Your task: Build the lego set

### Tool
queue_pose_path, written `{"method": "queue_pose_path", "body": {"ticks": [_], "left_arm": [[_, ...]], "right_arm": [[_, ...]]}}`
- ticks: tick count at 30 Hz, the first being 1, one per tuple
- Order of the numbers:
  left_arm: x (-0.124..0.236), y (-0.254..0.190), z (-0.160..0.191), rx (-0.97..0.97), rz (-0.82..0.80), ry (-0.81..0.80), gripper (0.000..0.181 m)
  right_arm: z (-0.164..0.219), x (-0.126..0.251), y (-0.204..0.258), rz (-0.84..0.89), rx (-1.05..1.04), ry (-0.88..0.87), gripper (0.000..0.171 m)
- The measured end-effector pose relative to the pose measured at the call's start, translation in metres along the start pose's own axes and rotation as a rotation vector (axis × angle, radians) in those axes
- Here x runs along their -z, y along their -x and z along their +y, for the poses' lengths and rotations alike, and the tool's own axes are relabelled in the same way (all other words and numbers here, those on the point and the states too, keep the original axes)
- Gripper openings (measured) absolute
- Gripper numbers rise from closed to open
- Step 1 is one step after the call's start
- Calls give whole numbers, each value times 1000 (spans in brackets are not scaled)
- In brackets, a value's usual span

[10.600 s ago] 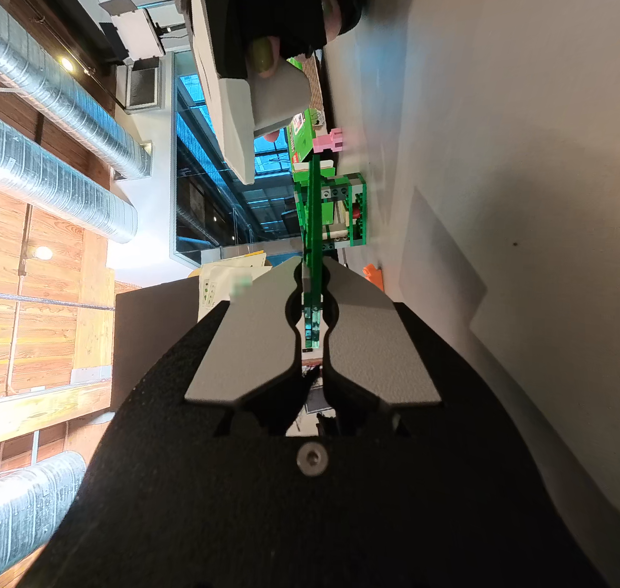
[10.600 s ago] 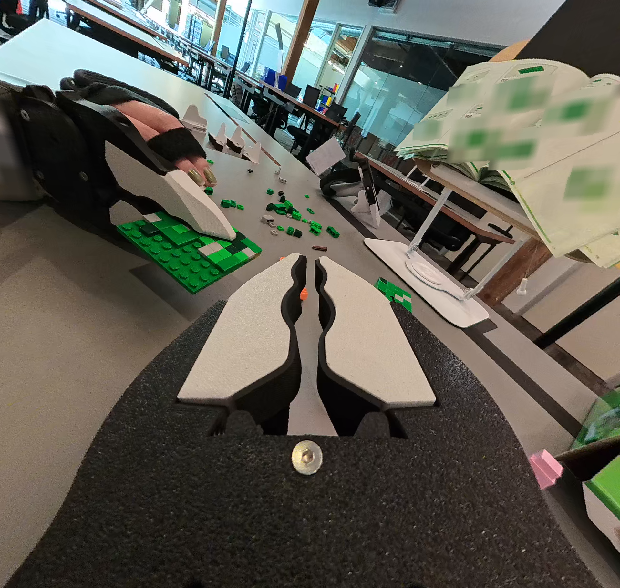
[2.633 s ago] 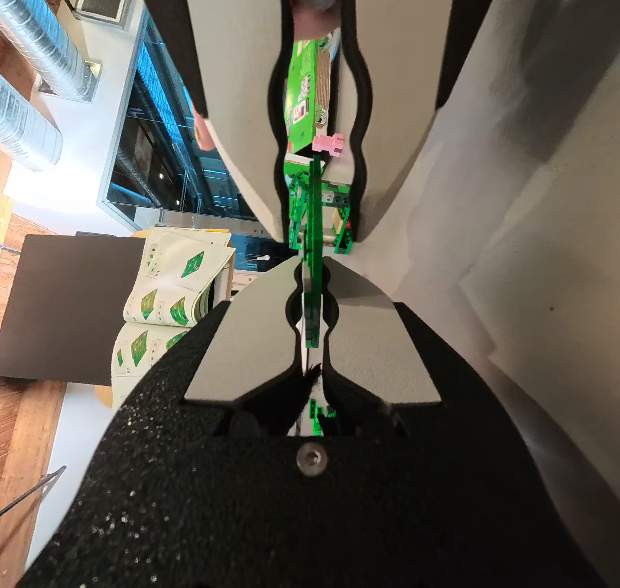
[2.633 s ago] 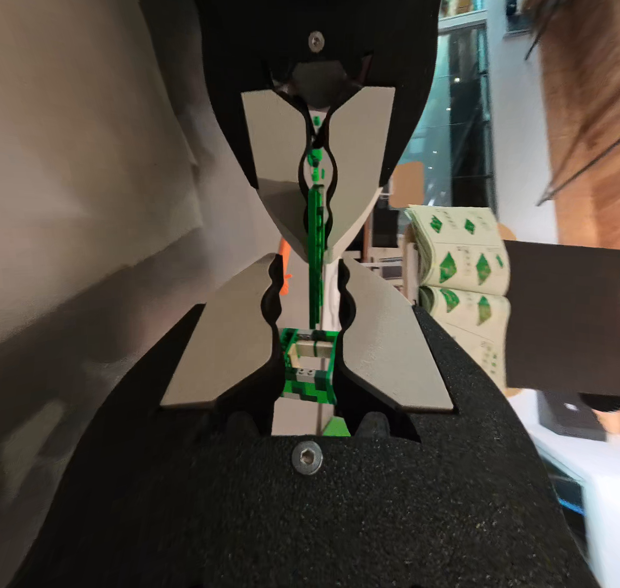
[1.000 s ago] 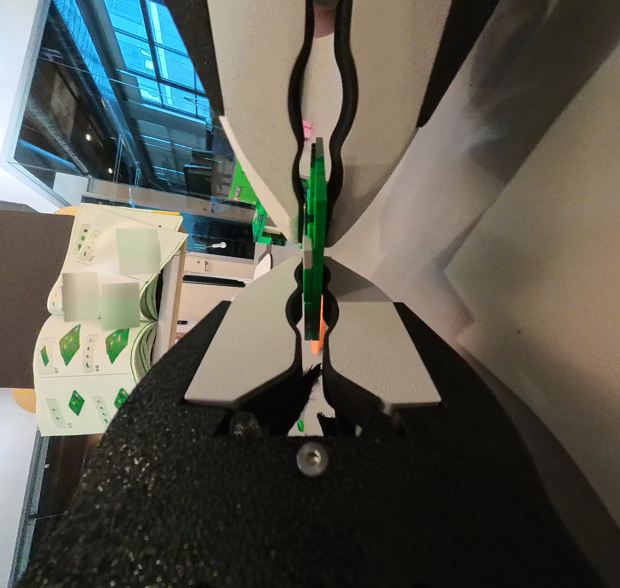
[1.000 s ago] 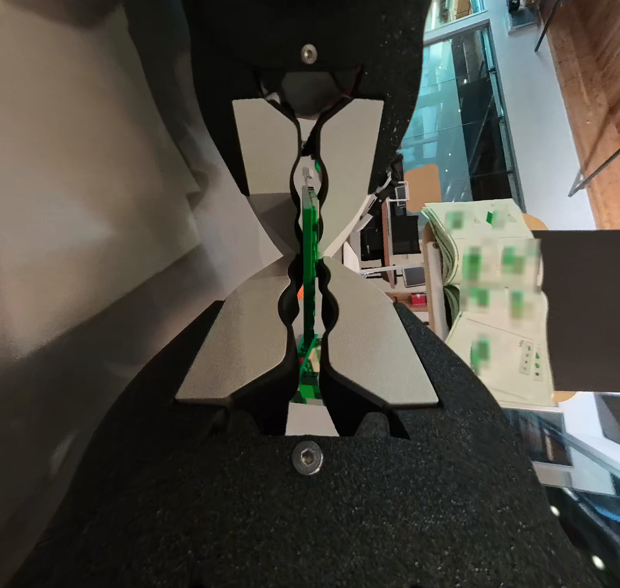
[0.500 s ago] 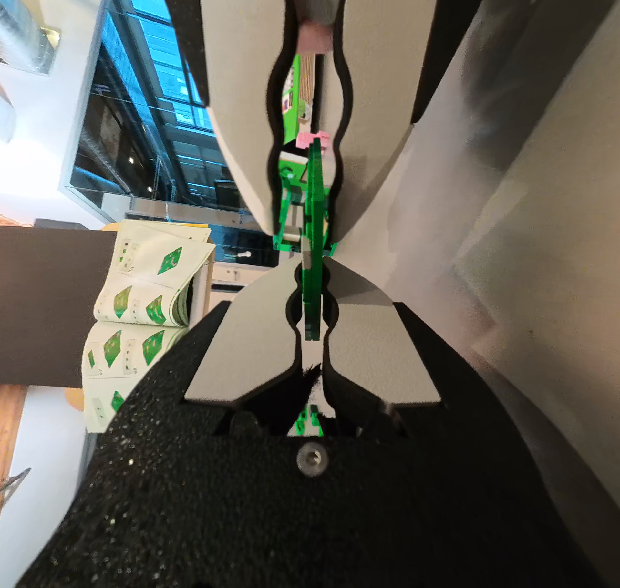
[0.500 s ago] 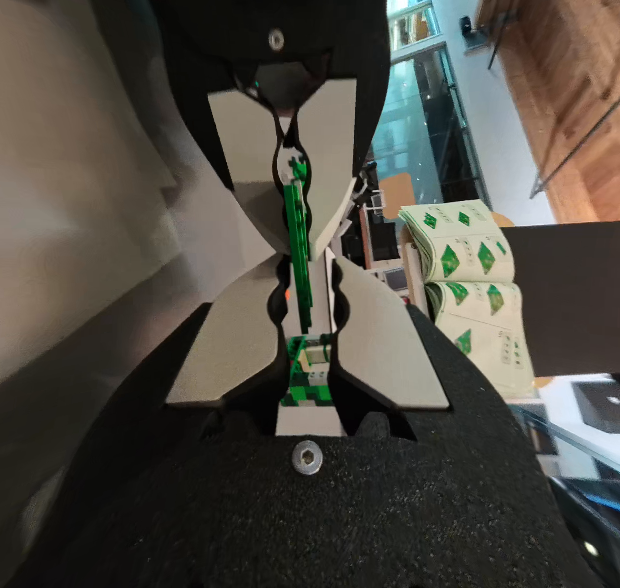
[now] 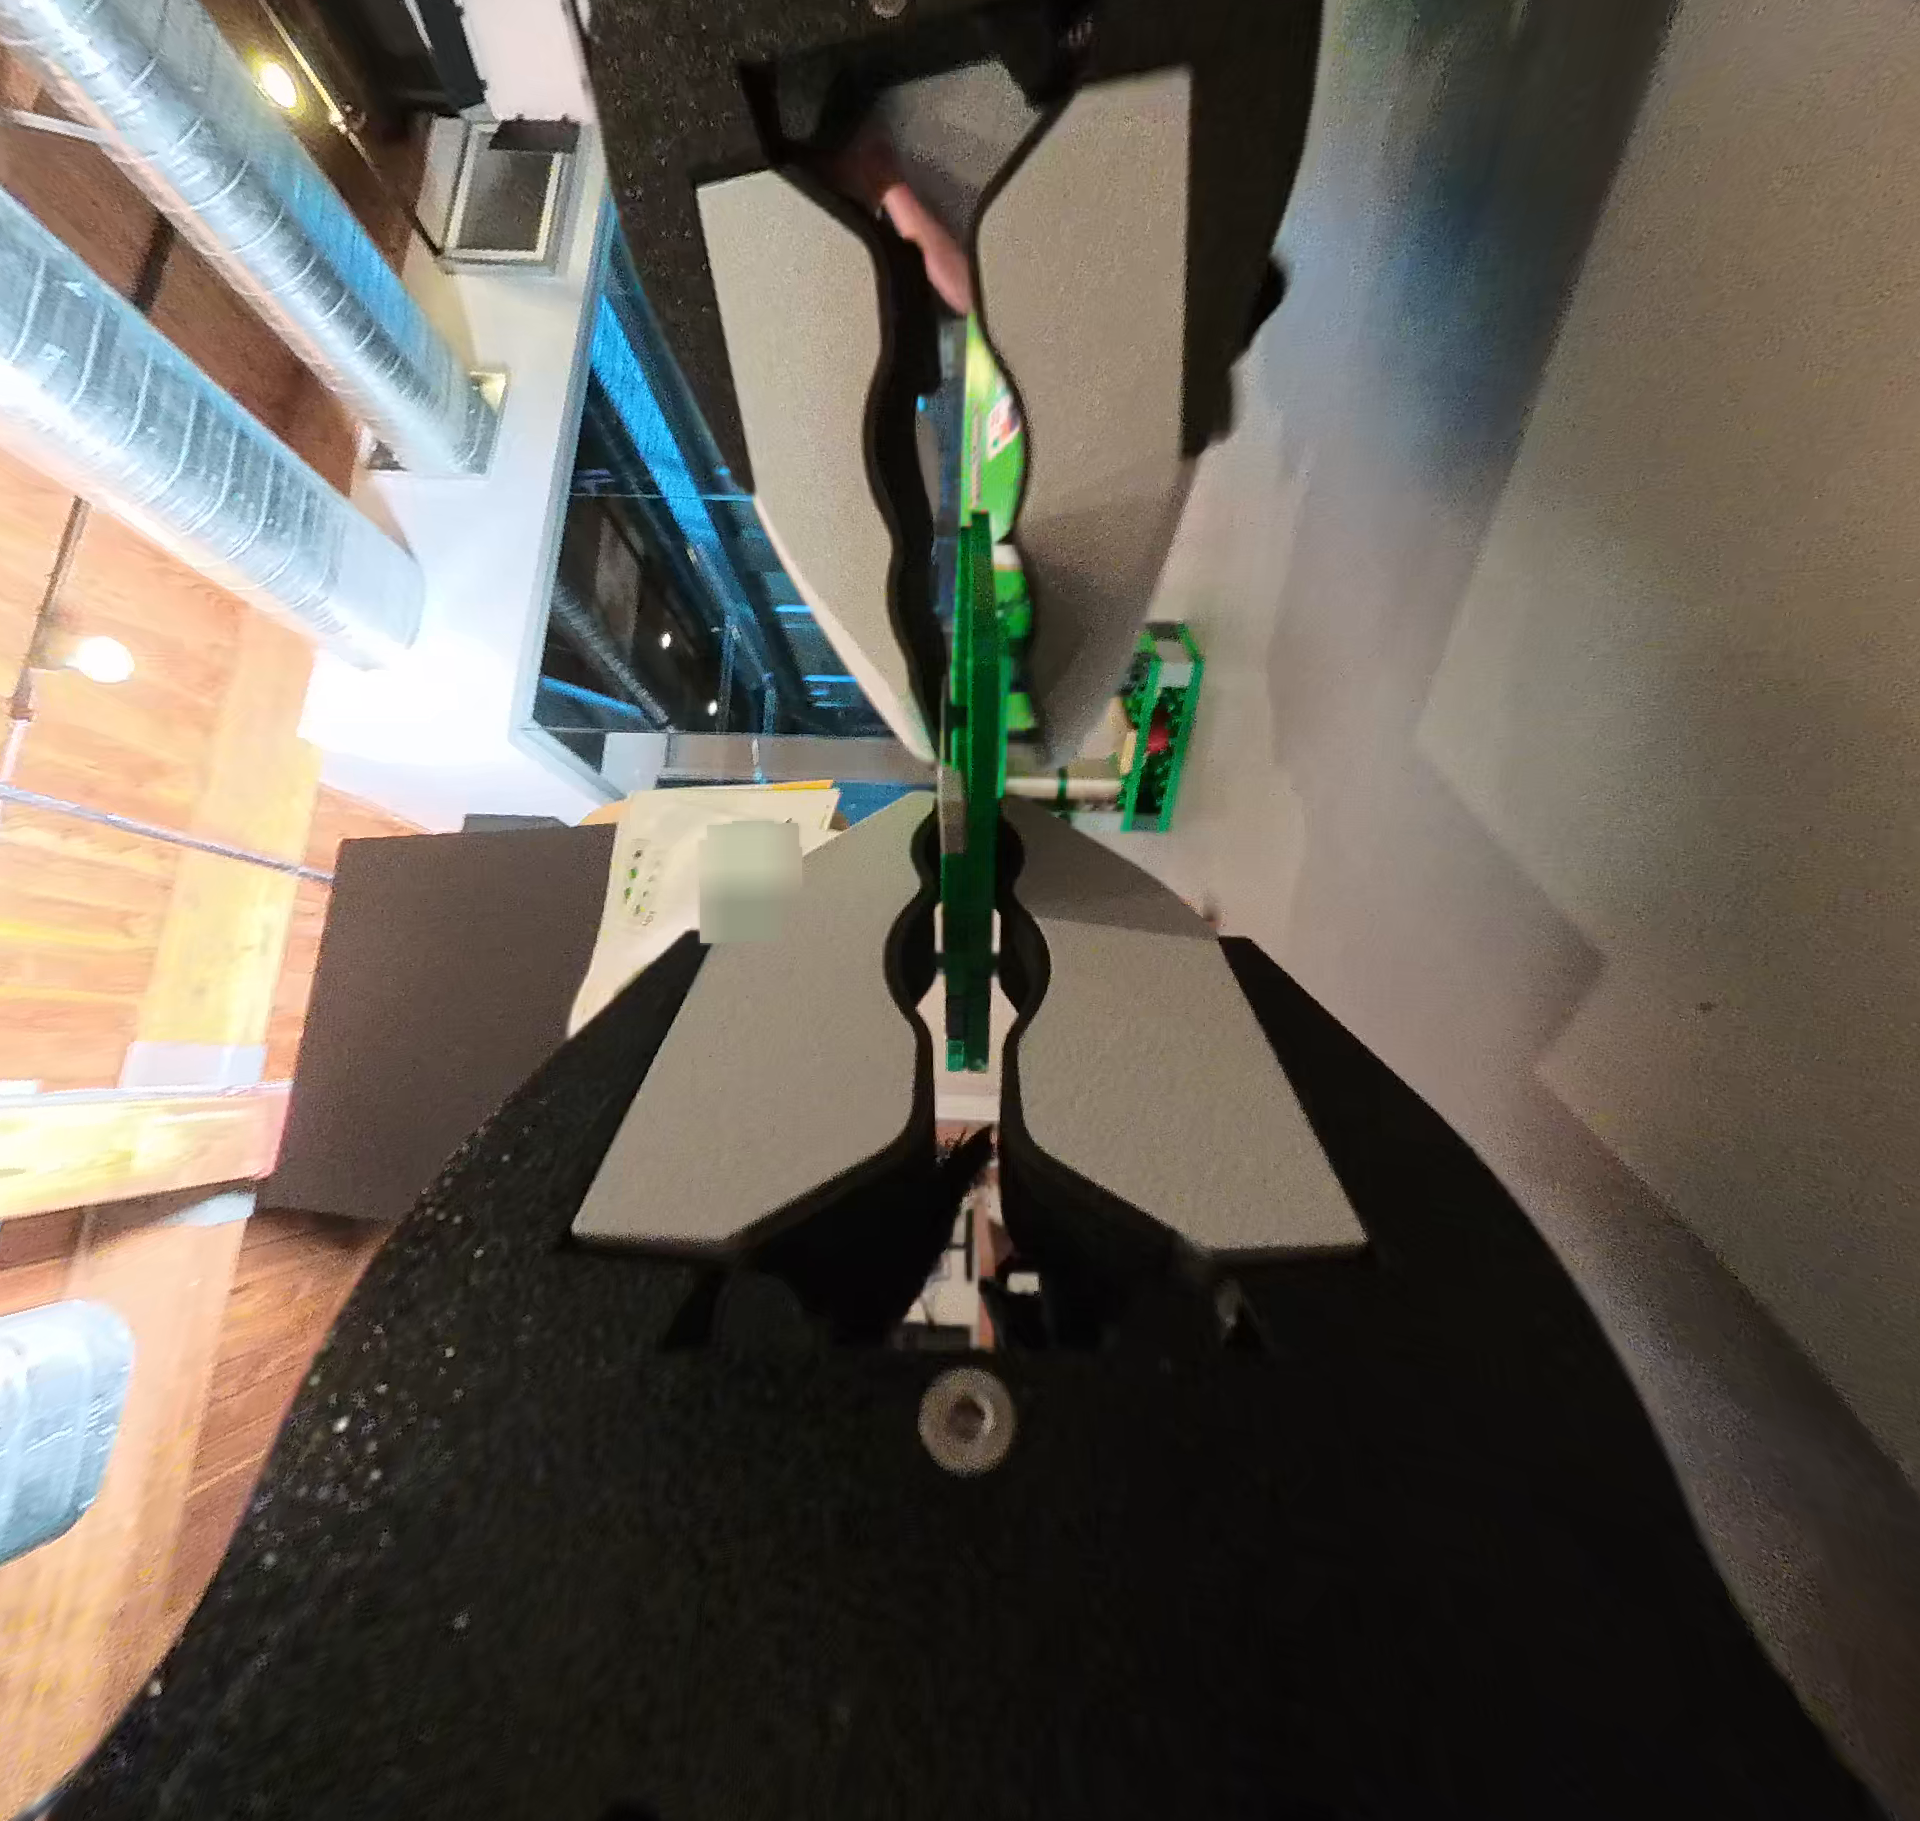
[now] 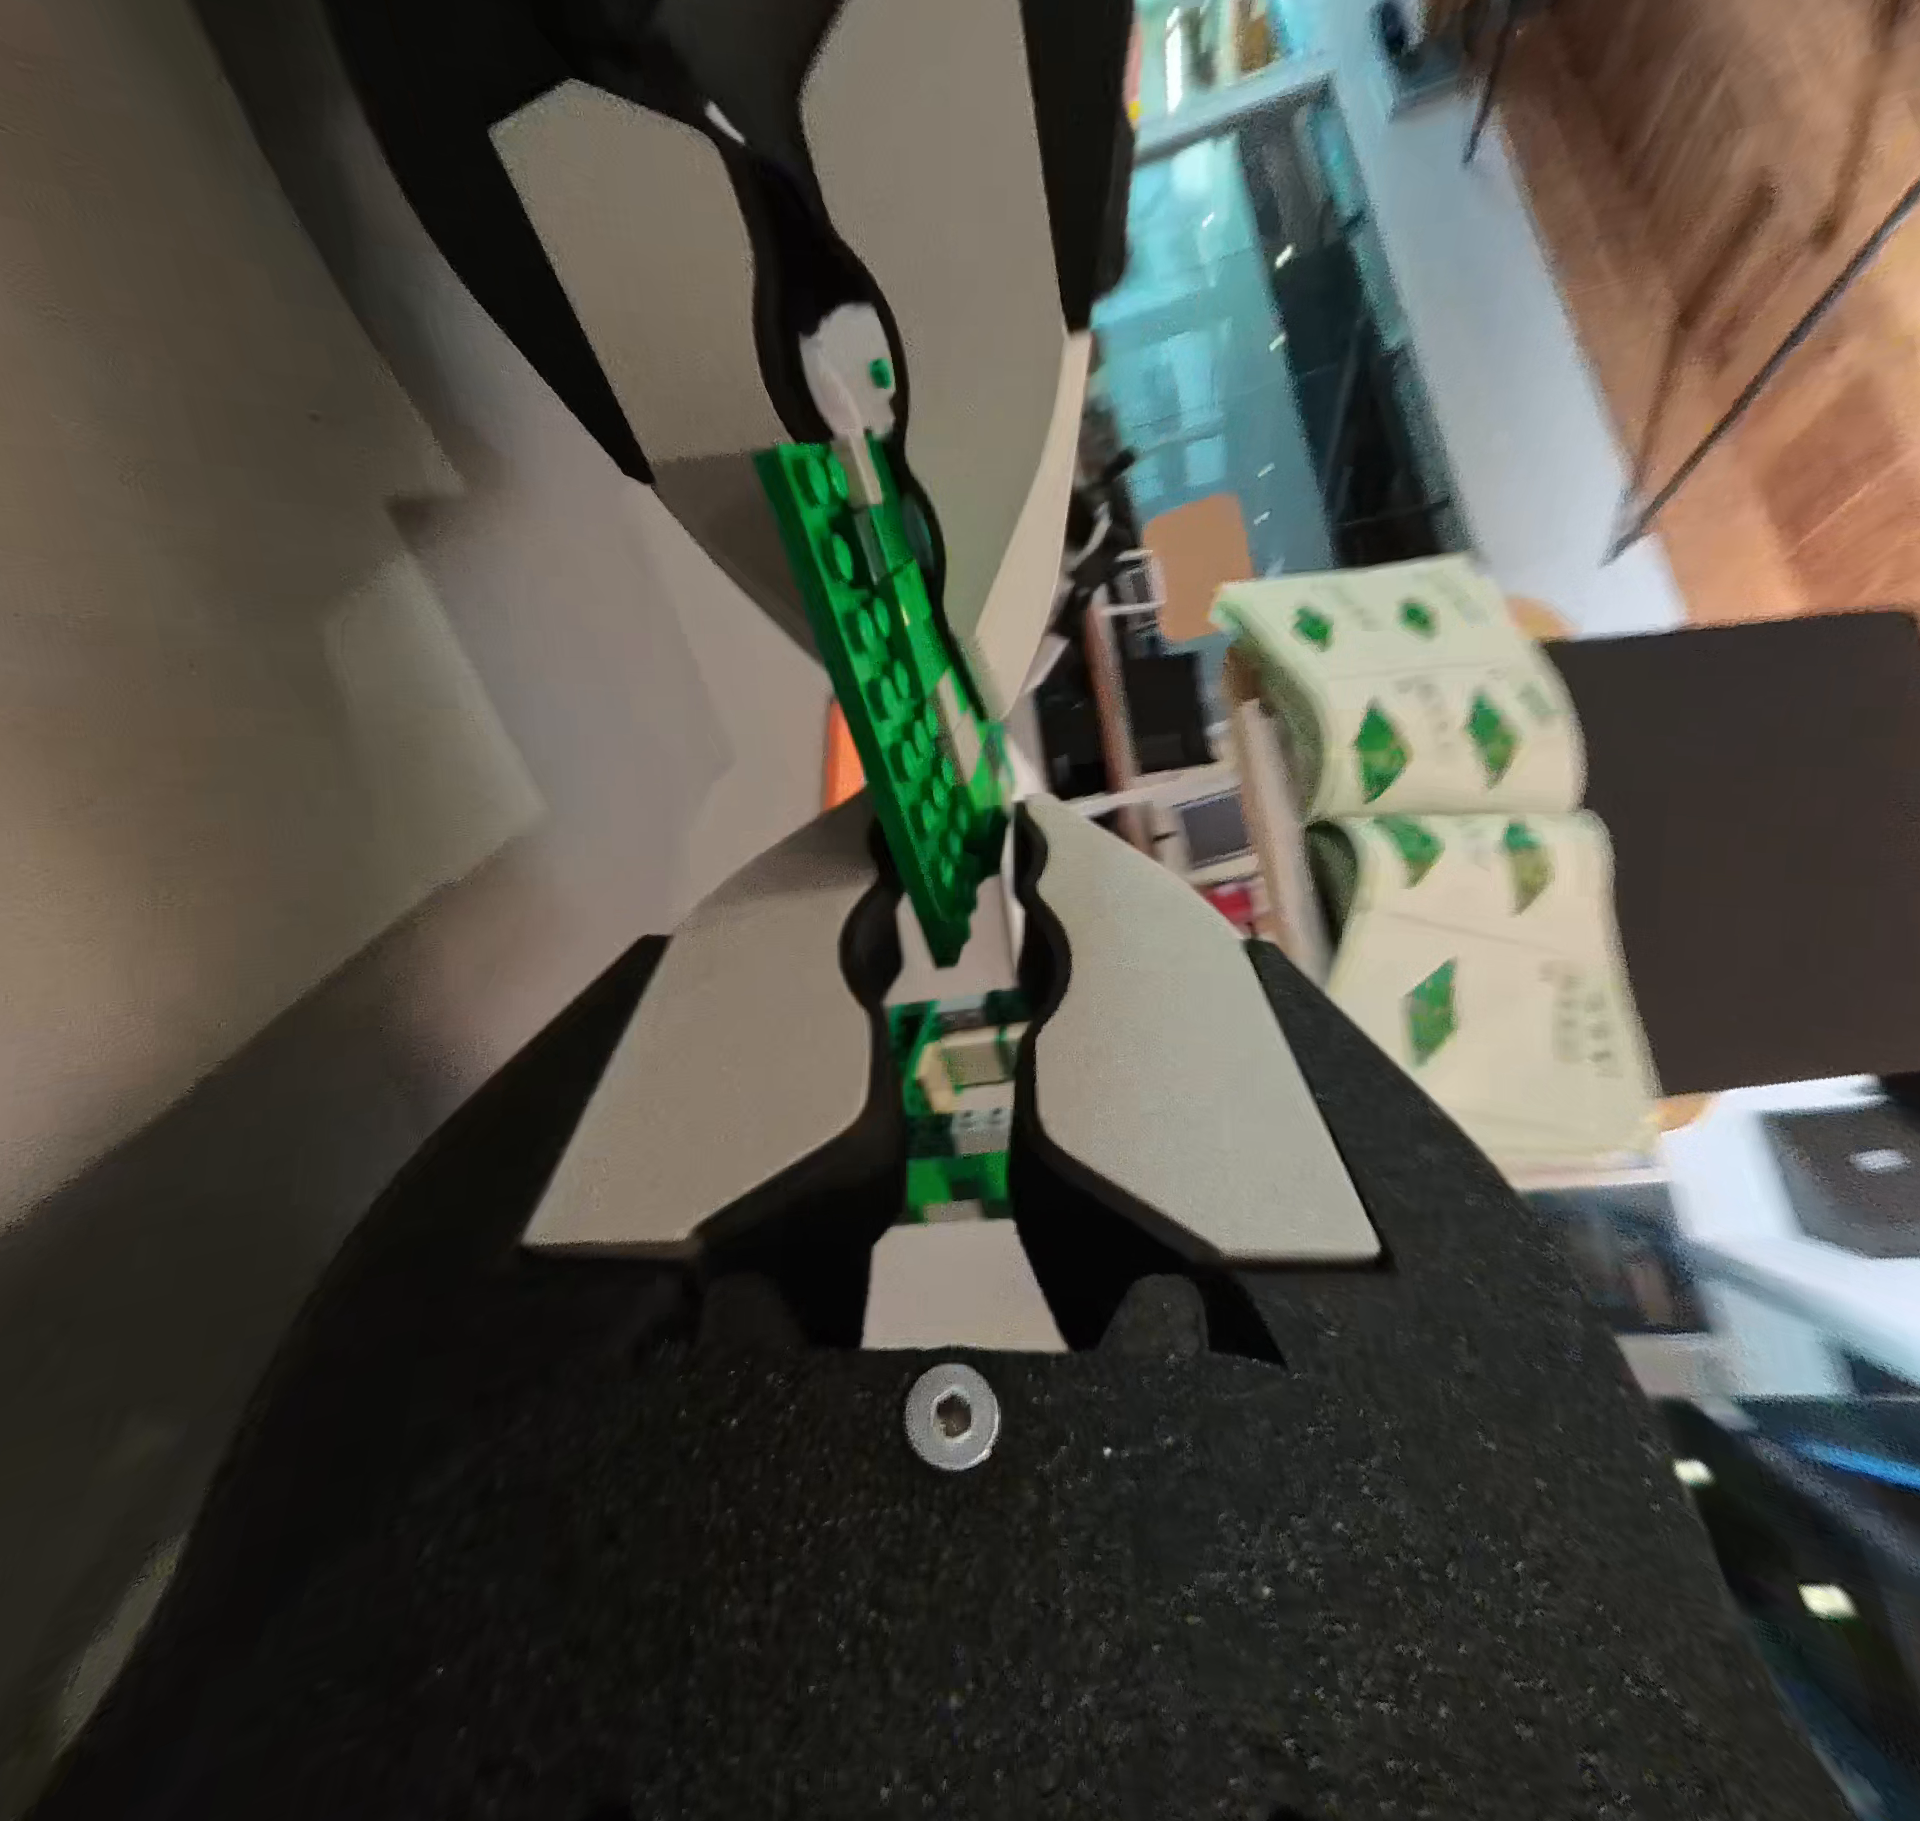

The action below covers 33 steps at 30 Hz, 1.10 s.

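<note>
A thin green lego plate (image 9: pixel 971 940) with a small white piece at one end is held in the air between my two grippers, which face each other tip to tip. My left gripper (image 9: pixel 966 821) is shut on the plate's near end, seen edge-on. In the right wrist view the plate (image 10: pixel 894 649) lies tilted and studs up. It reaches into my right gripper (image 10: pixel 940 831), whose jaws stand apart around it. The left gripper (image 10: pixel 914 680) shows opposite there. The right gripper (image 9: pixel 987 748) shows at the top of the left wrist view.
A partly built green and white lego model (image 9: pixel 1158 732) stands on the grey table (image 9: pixel 1558 628); it also shows between my right fingers (image 10: pixel 956 1096). An open instruction booklet (image 10: pixel 1434 784) leans on a dark board. A green box (image 9: pixel 987 421) lies beyond.
My right gripper's jaws have opened off the green plate, which the left gripper still pinches. Both grippers have swung, and the plate now looks tilted in the right wrist view.
</note>
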State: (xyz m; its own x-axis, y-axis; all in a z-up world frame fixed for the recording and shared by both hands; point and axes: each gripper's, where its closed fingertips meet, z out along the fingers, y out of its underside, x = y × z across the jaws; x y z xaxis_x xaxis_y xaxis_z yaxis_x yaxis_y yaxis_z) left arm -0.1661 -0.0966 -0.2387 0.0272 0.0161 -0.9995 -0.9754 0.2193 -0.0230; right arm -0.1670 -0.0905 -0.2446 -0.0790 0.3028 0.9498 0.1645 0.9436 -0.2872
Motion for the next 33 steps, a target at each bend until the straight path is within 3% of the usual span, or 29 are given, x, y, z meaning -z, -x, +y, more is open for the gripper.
{"method": "queue_pose_path", "body": {"ticks": [2, 6, 11, 18, 25, 33], "left_arm": [[-1, 4, 9, -15, -23, 33, 5], [2, 6, 26, -30, -34, 76, 6], [2, 3, 33, -60, -28, 101, 6], [2, 1, 37, -59, -22, 122, 6], [3, 1, 38, -50, -18, 125, 5], [5, 2, 37, -249, -52, 151, 6]], "right_arm": [[10, 2, 5, -74, -149, 22, 41], [12, 20, 2, -95, -396, -110, 39], [7, 22, -7, -71, -505, -204, 36], [5, 21, -9, -86, -553, -225, 32], [-5, 21, 0, -109, -473, -247, 31], [-3, 19, 0, -114, -487, -237, 26]]}}
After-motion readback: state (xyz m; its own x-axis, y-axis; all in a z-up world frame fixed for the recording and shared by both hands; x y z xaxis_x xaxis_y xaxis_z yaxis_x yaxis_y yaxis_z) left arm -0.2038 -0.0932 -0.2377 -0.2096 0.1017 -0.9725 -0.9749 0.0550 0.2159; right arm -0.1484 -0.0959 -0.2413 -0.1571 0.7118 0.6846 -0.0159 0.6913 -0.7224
